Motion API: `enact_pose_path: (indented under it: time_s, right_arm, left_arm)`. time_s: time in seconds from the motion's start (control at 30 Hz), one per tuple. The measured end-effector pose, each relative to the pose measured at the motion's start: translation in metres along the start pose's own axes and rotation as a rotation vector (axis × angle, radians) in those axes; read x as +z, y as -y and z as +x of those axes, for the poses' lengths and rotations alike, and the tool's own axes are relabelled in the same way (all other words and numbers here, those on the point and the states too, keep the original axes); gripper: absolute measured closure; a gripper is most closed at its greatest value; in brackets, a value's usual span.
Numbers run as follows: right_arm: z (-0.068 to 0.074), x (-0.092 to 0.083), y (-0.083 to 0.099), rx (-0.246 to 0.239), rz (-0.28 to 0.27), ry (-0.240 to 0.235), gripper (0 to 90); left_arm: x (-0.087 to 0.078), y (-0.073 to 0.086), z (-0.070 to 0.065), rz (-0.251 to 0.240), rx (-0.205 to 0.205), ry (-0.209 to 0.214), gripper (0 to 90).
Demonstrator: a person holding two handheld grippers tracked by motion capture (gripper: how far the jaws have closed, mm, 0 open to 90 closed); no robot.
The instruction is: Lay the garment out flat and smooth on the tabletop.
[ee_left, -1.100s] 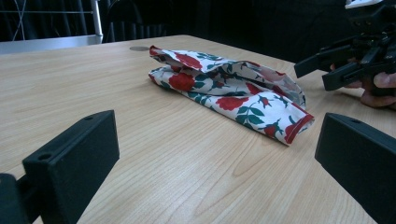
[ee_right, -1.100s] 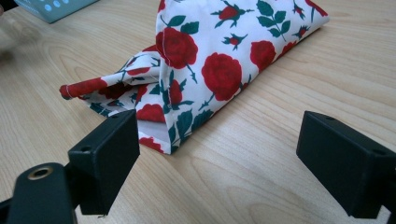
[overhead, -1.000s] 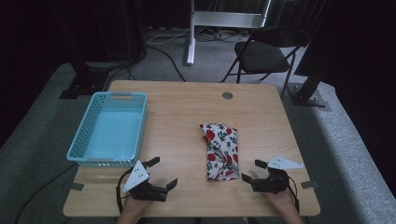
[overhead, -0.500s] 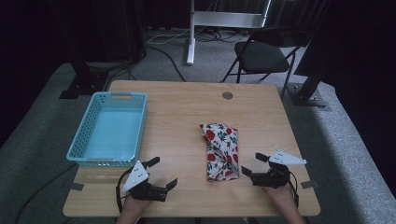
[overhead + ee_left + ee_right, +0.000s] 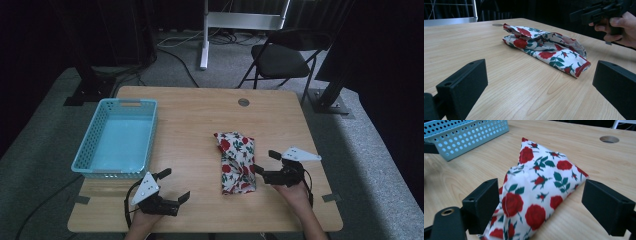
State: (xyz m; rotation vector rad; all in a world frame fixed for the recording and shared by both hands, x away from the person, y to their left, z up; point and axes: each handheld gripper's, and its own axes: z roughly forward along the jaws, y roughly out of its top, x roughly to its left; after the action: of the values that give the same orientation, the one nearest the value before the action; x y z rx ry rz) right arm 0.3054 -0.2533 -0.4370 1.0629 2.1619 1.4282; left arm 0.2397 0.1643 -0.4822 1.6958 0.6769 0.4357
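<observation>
On the table: folded white cloth with red roses (image 5: 236, 162) lies right of centre.
Your right gripper (image 5: 265, 165): jaws wide apart, at the cloth's right edge, empty.
Your left gripper (image 5: 174, 185): jaws wide, empty, near the front edge.

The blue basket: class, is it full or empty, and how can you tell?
Empty. In the high view the basket shows its bare blue floor, with nothing inside; the cloth lies outside it on the table.

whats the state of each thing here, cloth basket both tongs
floral cloth: folded, lying flat on the table, not gripped
blue basket: upright, empty
left tongs: open, apart from the cloth
right tongs: open, at the cloth's right edge, jaws either side of its near end
</observation>
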Motion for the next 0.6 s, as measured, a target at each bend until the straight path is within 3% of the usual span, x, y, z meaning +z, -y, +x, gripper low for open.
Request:
enact_pose_path:
  time_s: [0.27,0.6]
  right_arm:
    - [0.004,0.02,-0.019,-0.022,0.006,0.008,14.1]
    - [0.013,0.046,-0.037,-0.042,0.019,-0.018,14.2]
  left_arm:
    - [0.0,0.0,-0.001,0.002,0.007,-0.002,0.4]
    - [0.0,0.0,0.0,0.001,0.003,-0.002,0.4]
